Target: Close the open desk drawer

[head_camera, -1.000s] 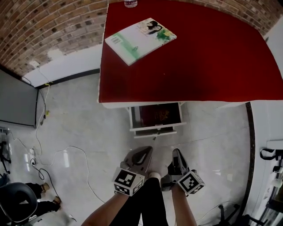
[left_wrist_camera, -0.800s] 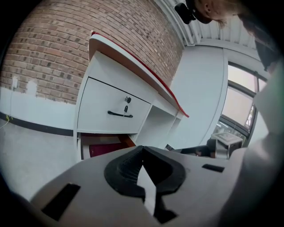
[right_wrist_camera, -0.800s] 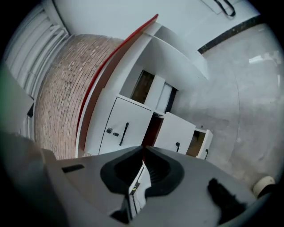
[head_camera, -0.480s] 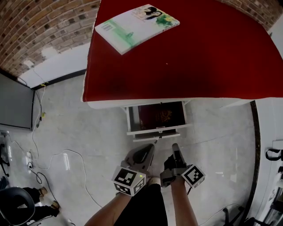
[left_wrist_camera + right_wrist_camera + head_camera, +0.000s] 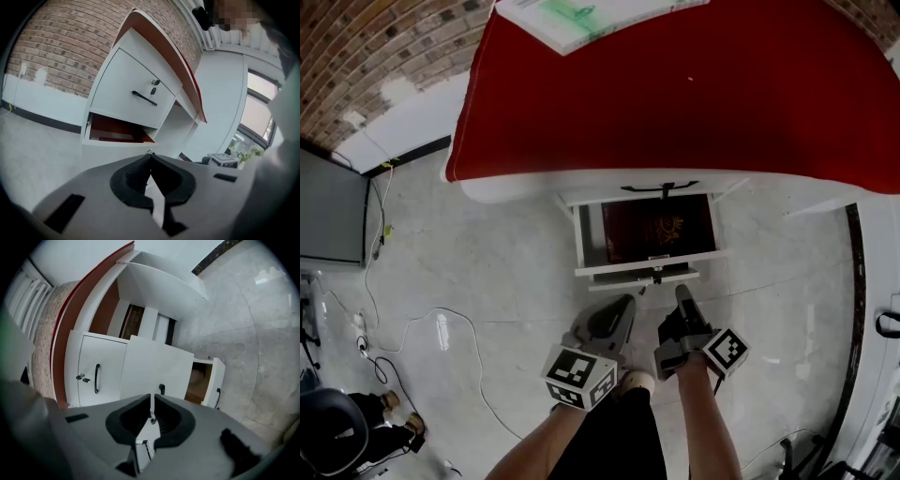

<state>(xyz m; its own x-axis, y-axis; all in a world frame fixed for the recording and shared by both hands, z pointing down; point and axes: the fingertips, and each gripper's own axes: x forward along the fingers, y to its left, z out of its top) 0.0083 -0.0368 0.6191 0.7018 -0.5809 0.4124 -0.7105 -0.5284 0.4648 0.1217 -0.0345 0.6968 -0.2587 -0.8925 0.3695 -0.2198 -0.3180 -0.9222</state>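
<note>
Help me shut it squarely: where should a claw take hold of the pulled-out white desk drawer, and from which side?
Take the pulled-out white desk drawer by the black handle at the middle of its flat front panel, coming from the front. It juts straight toward the person, so a centred hold should push it in without skewing.

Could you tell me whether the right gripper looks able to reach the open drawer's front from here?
Probably yes: the right gripper, shut, faces the drawer front with nothing between them.

Steep overhead, two low views; shared drawer (image 5: pixel 647 266)
</note>
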